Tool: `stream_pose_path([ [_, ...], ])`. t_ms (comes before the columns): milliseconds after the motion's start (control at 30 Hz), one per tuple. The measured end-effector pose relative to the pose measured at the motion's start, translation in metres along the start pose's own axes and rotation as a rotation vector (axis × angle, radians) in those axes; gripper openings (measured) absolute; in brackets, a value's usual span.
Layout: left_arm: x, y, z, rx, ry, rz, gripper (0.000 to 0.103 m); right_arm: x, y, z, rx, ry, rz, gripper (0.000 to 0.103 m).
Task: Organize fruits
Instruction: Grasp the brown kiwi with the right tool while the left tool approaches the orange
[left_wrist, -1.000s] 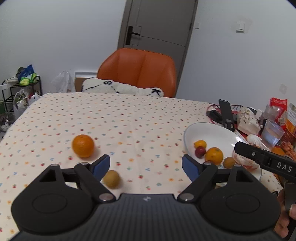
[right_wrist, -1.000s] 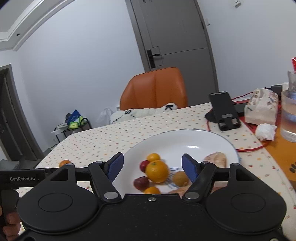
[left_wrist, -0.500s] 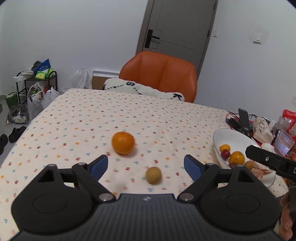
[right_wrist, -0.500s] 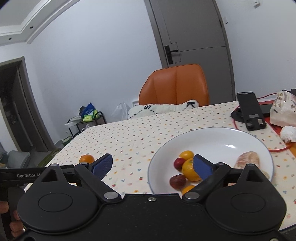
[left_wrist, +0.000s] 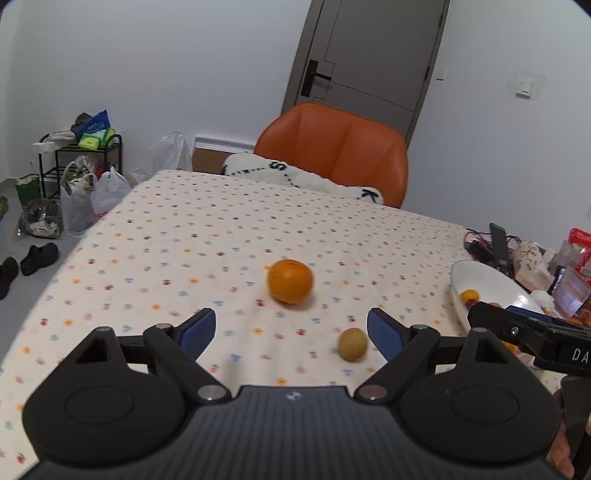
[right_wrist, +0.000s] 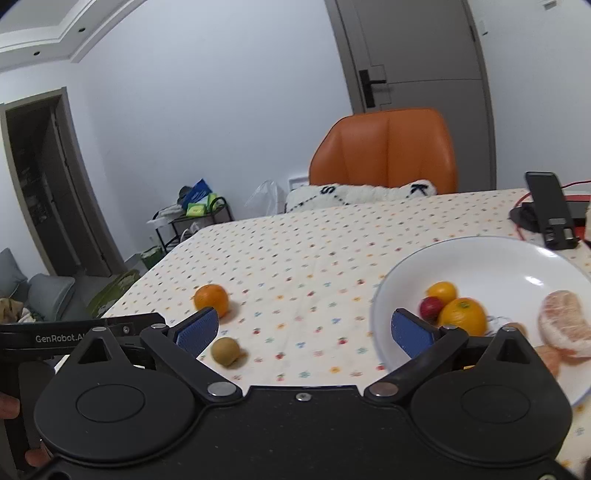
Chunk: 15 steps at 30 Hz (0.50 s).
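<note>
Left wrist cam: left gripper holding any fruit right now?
No. The left gripper has its jaws open and empty, with the orange and small brown fruit lying on the tablecloth.

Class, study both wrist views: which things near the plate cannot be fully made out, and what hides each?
- White plate, left wrist view: its near side and most fruit hidden behind the right gripper's black body.
- Plate's front fruit, right wrist view: covered by the right gripper's linkage.
- Clutter beyond the plate, left wrist view: cut by the frame edge.
</note>
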<state>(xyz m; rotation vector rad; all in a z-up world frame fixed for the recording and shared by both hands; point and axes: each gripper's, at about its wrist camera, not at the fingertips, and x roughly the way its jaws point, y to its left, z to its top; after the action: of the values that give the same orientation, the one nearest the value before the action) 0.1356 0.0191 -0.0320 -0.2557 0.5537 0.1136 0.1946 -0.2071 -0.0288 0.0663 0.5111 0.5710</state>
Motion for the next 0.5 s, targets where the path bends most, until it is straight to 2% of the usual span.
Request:
stream_pose_path([
  [400,-0.004,0.034,0.000,-0.035,0.006,0.021,0.088,0.025,0.039,-0.005,-0.062,0.076,0.044,0.101],
  [500,-0.005,0.040,0.000,-0.041,0.008,0.019,0.088,0.031,0.047,-0.007,-0.080,0.093,0.051,0.098],
])
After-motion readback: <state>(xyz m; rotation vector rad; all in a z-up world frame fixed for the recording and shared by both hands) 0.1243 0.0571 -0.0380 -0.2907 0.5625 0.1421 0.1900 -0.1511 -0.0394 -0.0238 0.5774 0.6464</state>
